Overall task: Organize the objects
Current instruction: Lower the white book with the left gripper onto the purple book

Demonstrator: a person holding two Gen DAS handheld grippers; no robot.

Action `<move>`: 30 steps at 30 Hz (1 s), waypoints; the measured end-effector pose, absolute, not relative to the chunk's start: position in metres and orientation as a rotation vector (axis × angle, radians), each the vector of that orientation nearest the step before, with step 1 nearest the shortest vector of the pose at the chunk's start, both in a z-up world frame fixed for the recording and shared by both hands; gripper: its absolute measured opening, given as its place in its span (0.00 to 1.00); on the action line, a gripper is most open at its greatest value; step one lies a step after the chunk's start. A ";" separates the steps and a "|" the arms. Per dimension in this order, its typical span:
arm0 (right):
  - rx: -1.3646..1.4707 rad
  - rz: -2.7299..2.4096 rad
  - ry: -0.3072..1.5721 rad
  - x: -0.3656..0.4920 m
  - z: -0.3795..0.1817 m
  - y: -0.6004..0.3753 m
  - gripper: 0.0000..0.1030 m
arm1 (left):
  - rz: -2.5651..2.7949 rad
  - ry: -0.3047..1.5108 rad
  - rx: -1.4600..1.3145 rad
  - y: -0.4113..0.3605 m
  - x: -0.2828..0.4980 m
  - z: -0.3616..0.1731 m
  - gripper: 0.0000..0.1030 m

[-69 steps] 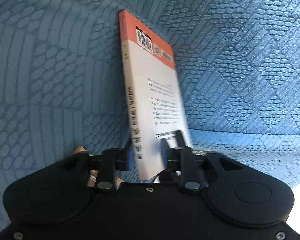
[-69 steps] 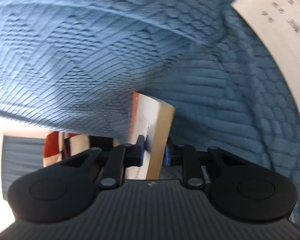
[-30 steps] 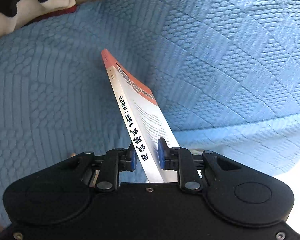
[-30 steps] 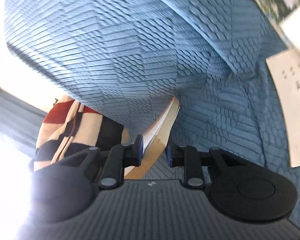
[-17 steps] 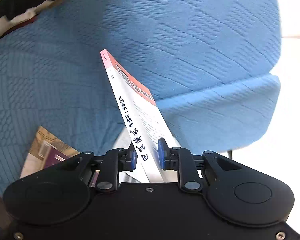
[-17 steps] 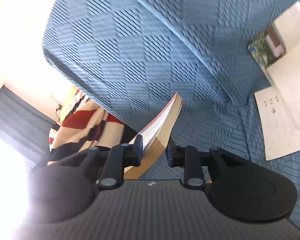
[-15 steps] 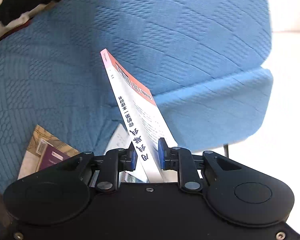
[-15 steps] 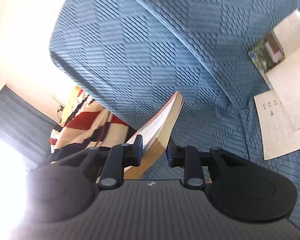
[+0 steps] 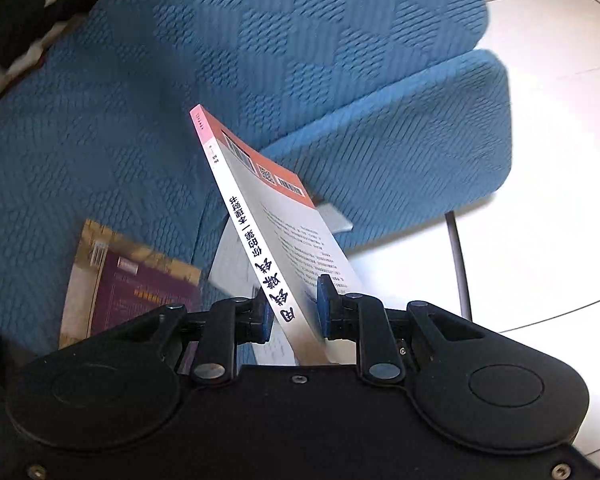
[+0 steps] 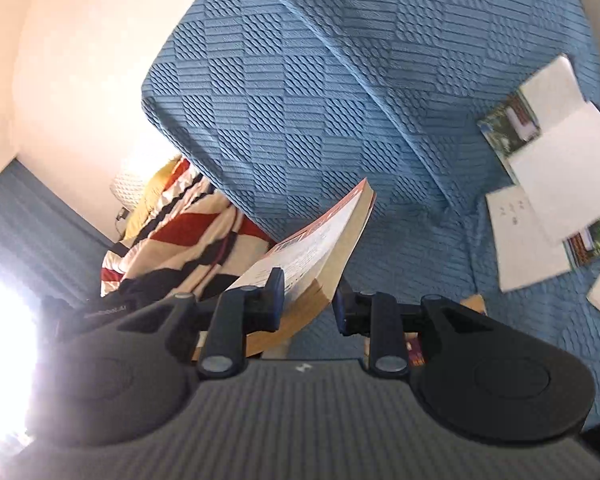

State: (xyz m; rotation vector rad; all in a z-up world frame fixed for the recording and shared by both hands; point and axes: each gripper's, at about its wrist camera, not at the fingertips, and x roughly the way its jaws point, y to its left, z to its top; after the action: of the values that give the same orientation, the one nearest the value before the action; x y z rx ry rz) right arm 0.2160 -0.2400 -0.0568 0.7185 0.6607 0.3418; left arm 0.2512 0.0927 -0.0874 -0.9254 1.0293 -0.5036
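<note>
a blue quilted fabric sofa (image 9: pixel 300 60) fills the room, with a purple-and-tan paperback (image 9: pixel 132 280) and loose white booklets (image 10: pixel 528 240) lying on its seat; above it, the left gripper (image 9: pixel 292 312) clamps a white book with an orange band (image 9: pixel 272 232), and the right gripper (image 10: pixel 308 304) clamps a thick tan-edged paperback (image 10: pixel 320 248)

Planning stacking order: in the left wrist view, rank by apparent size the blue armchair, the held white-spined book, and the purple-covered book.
1. Blue textured fabric armchair
2. White-spined, orange-banded paperback
3. Purple-covered book
The last two are unsure: the paperback is nearer, the purple one partly hidden.
</note>
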 end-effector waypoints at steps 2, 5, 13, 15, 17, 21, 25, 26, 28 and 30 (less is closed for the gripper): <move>0.718 0.329 0.676 0.207 -0.066 -0.241 0.28 | -0.508 1.039 -0.915 0.091 0.244 -0.100 0.20; 0.716 0.311 0.694 0.198 -0.085 -0.242 0.28 | -0.520 1.048 -0.910 0.090 0.234 -0.123 0.20; 0.688 0.259 0.735 0.175 -0.136 -0.242 0.28 | -0.497 1.138 -0.888 0.080 0.222 -0.180 0.21; 0.694 0.246 0.752 0.170 -0.148 -0.244 0.28 | -0.490 1.164 -0.873 0.075 0.219 -0.191 0.21; 0.685 0.236 0.766 0.165 -0.157 -0.246 0.28 | -0.487 1.184 -0.861 0.071 0.216 -0.202 0.21; 0.688 0.209 0.790 0.159 -0.172 -0.246 0.28 | -0.463 1.214 -0.848 0.065 0.210 -0.217 0.23; 0.656 0.213 0.800 0.154 -0.180 -0.242 0.28 | -0.450 1.223 -0.813 0.064 0.204 -0.222 0.25; 0.651 0.216 0.804 0.153 -0.182 -0.241 0.28 | -0.442 1.226 -0.803 0.065 0.201 -0.223 0.25; 0.652 0.227 0.817 0.150 -0.186 -0.239 0.28 | -0.426 1.230 -0.780 0.065 0.197 -0.225 0.27; 0.647 0.229 0.829 0.146 -0.192 -0.237 0.28 | -0.406 1.239 -0.767 0.065 0.191 -0.229 0.28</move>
State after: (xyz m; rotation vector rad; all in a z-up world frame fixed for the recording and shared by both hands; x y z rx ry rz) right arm 0.1459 -0.2367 -0.1917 0.6466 0.8293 0.2290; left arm 0.1914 0.0655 -0.2291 -0.7674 1.2393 -0.4065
